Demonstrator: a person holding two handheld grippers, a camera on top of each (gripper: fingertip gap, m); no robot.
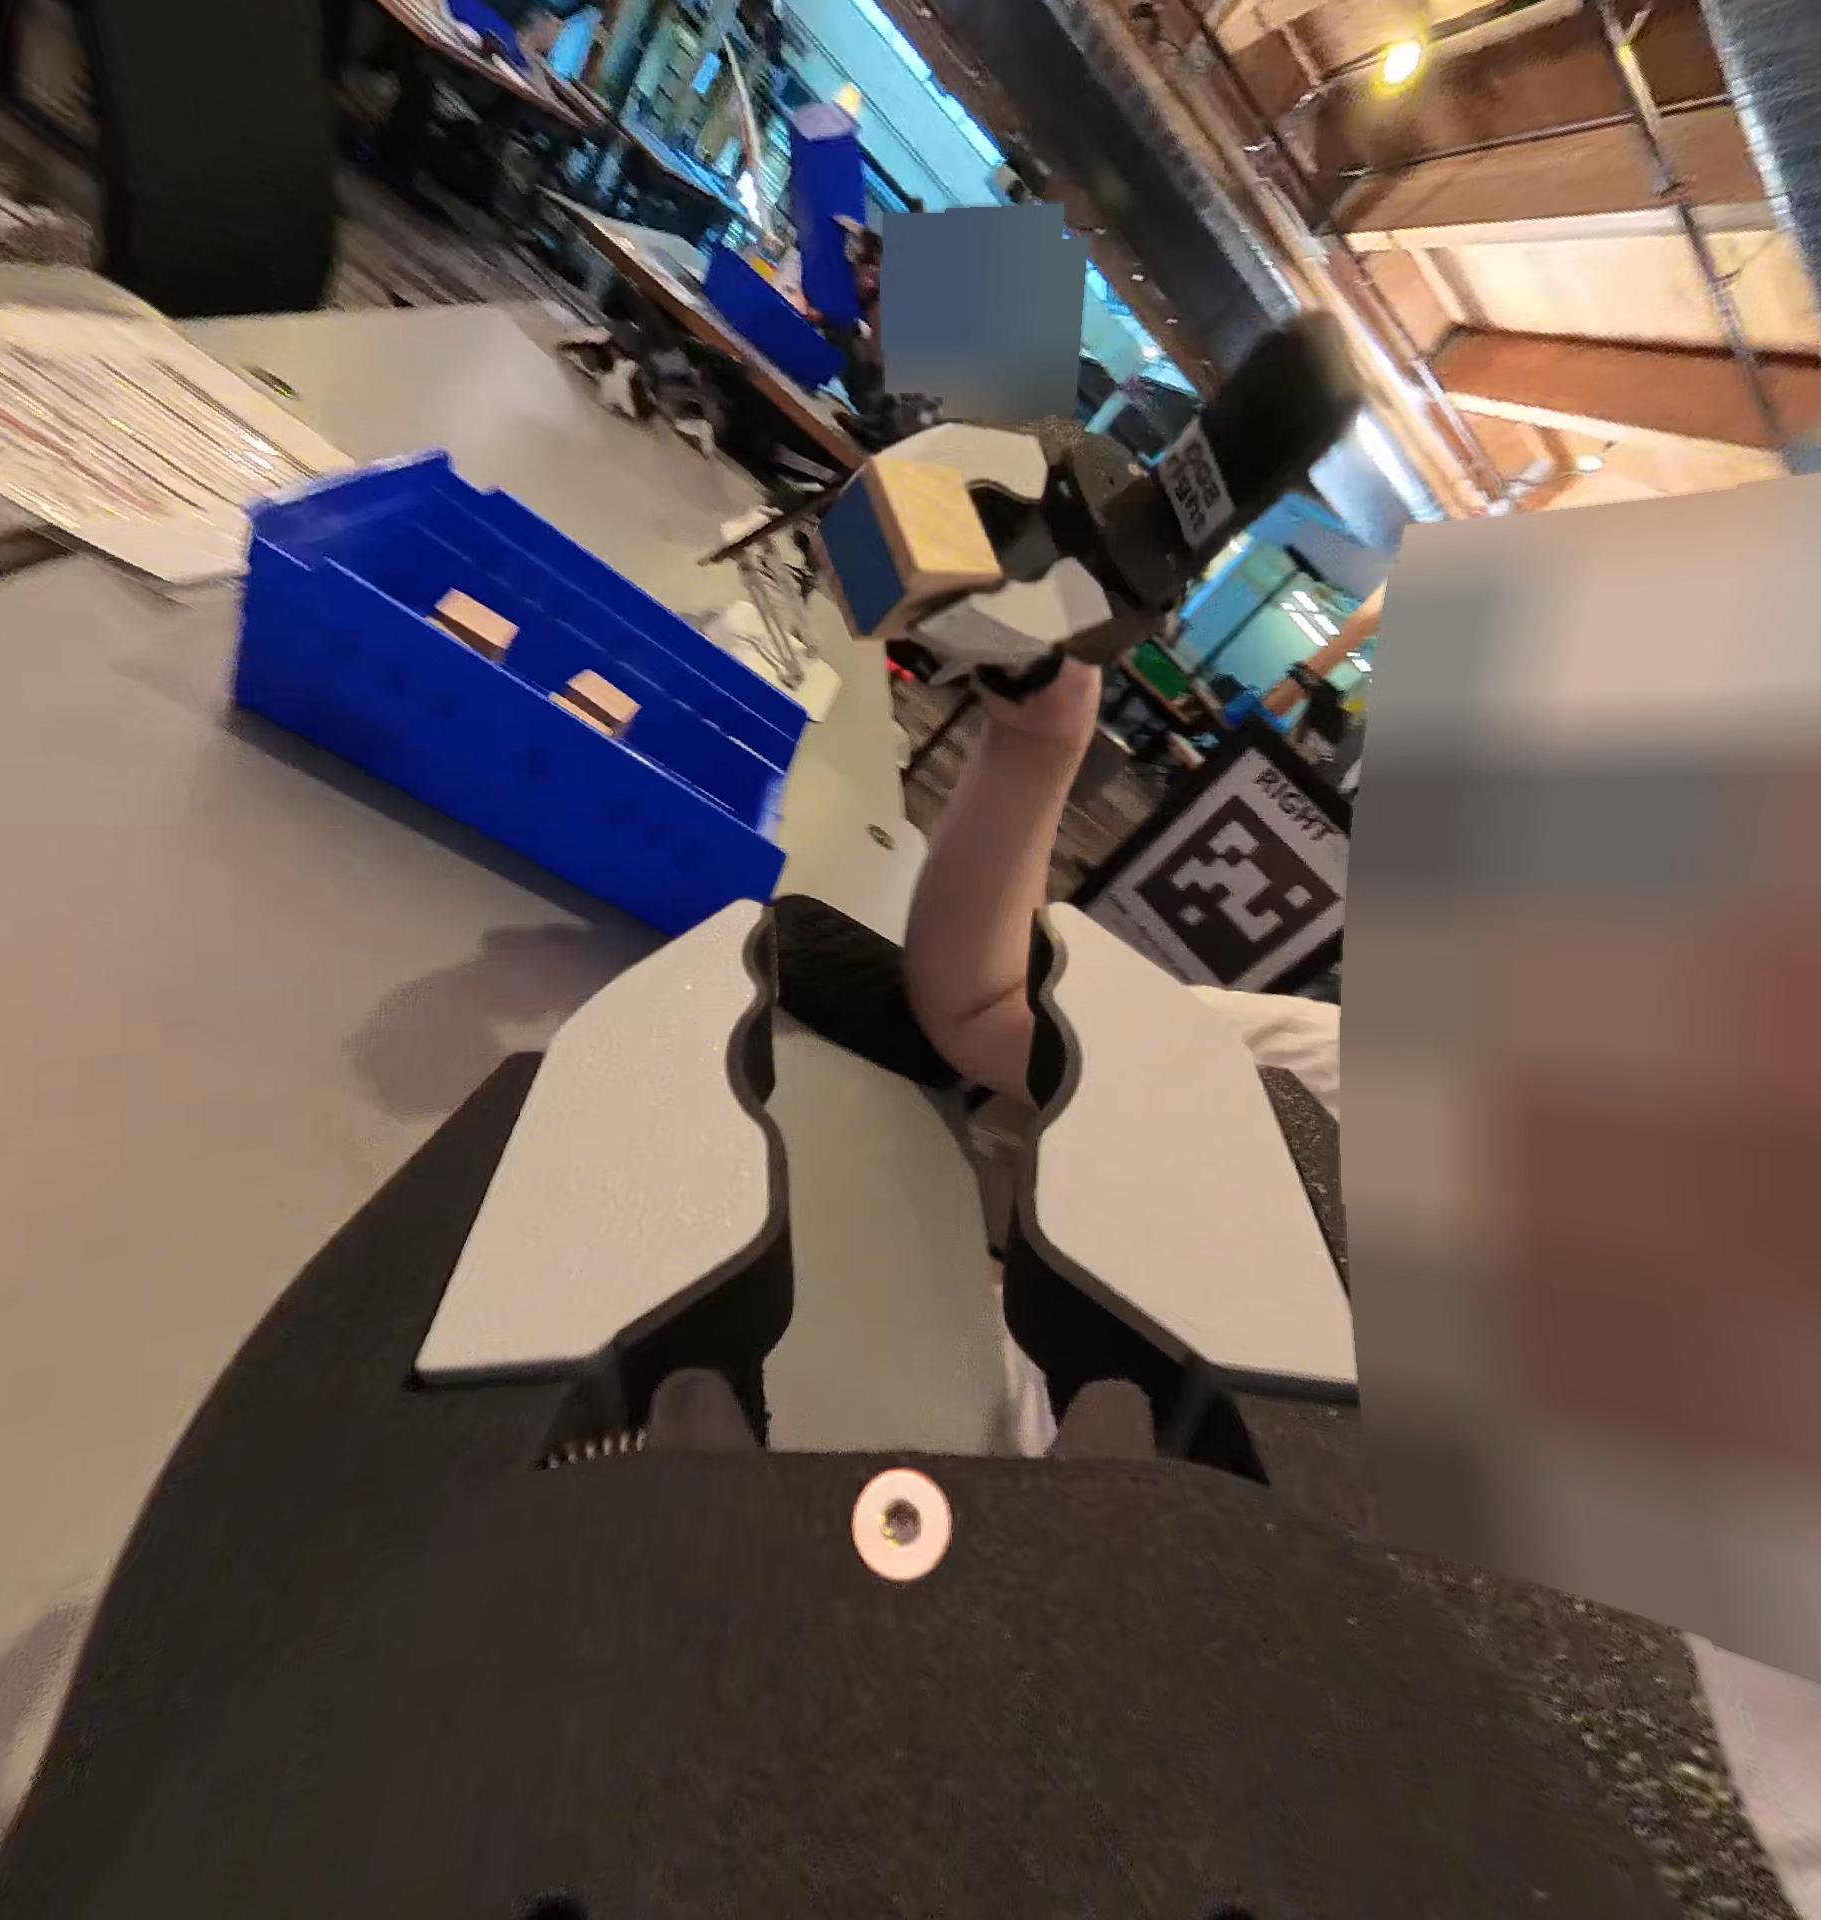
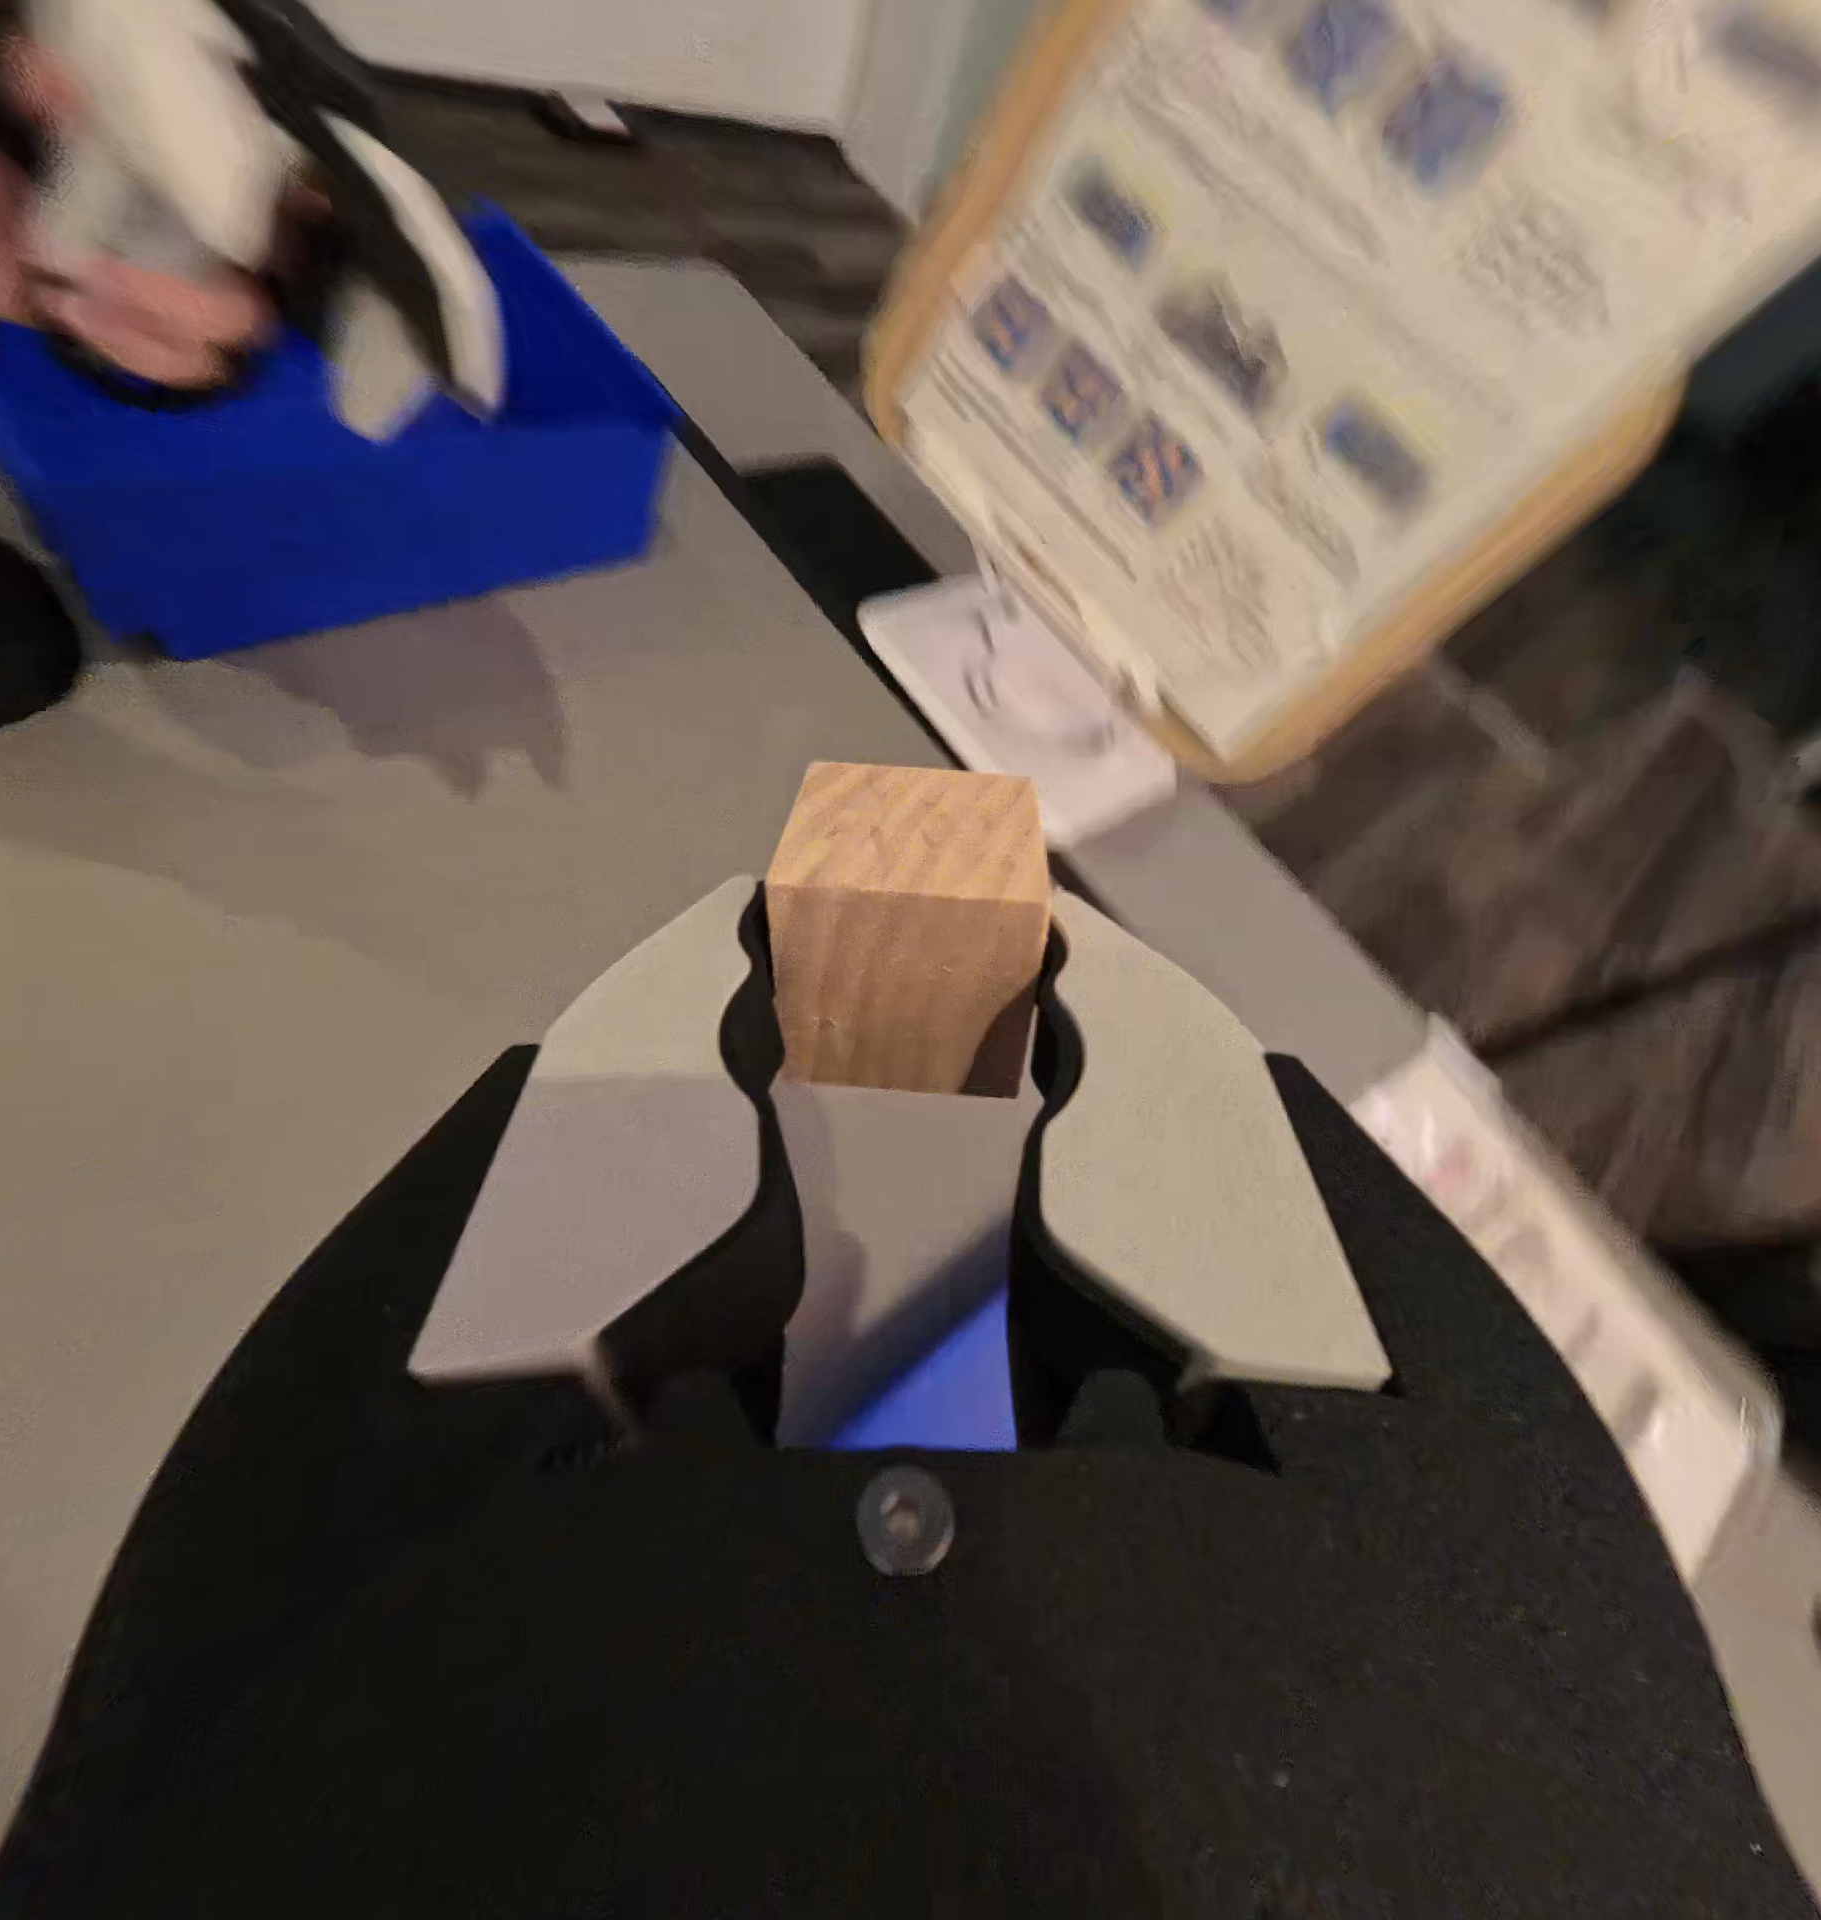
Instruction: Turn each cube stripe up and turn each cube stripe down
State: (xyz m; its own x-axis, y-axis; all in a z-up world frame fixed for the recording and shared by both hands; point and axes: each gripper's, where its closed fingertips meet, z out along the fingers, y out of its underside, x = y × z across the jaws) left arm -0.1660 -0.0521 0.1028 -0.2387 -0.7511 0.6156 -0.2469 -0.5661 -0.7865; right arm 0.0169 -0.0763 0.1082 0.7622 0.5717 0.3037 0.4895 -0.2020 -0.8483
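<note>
My right gripper (image 2: pixel 906 935) is shut on a wooden cube (image 2: pixel 906 935) and holds it in the air above the grey table (image 2: pixel 210 1039). In the left wrist view the same gripper (image 1: pixel 947 540) shows farther off, and the cube (image 1: pixel 911 545) shows a blue face turned to the left. My left gripper (image 1: pixel 901 945) is open and empty above the table's edge. A blue tray (image 1: pixel 511 769) on the table holds two wooden cubes, one (image 1: pixel 475 623) farther and one (image 1: pixel 599 701) nearer, plain wood on top. The tray (image 2: pixel 345 499) also shows in the right wrist view, with the left gripper (image 2: pixel 407 312) over it, blurred.
A printed sheet (image 1: pixel 106 436) lies on the table behind the tray. A framed instruction board (image 2: pixel 1353 343) stands on a white base past the table's edge. A marker board (image 1: pixel 1238 873) stands on the floor. The person's forearm (image 1: pixel 999 883) rises between the grippers.
</note>
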